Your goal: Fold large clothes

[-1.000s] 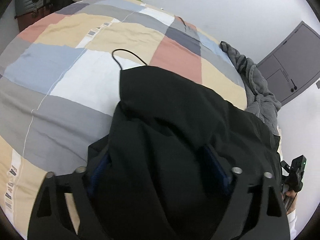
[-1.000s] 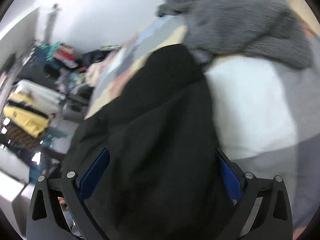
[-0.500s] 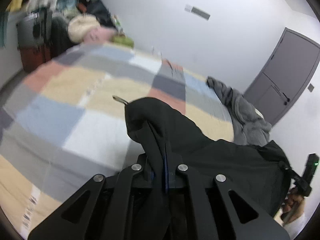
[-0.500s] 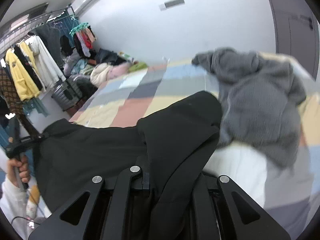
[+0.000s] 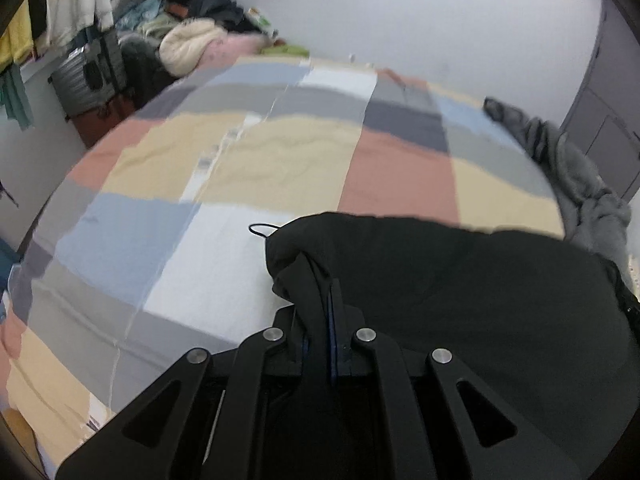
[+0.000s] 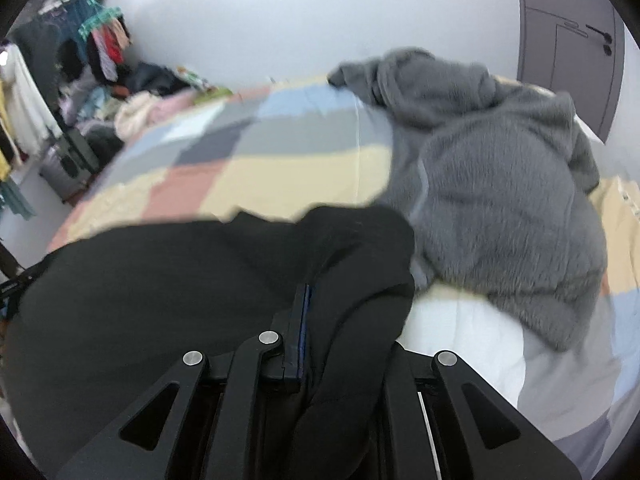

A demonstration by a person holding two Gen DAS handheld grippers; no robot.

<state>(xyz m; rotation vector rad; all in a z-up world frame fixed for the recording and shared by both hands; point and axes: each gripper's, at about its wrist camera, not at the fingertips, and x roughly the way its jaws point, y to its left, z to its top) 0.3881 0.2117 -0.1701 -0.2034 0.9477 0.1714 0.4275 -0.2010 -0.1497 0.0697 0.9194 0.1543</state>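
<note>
A large black garment hangs stretched between my two grippers above a patchwork bedspread. My left gripper is shut on its left corner, where a thin black drawstring loop sticks out. In the right wrist view the same black garment spreads to the left, and my right gripper is shut on its right corner, with cloth draped over the jaws. The garment's lower part is hidden below both views.
A grey fleece garment lies crumpled on the bed's right side, also seen in the left wrist view. Piles of clothes and a suitcase stand beyond the bed's far left. A grey door is at the right.
Both grippers closed on the black garment's corners and lifted it off the bed. It now hangs spread wider between them, and both views have tilted back down toward the bed.
</note>
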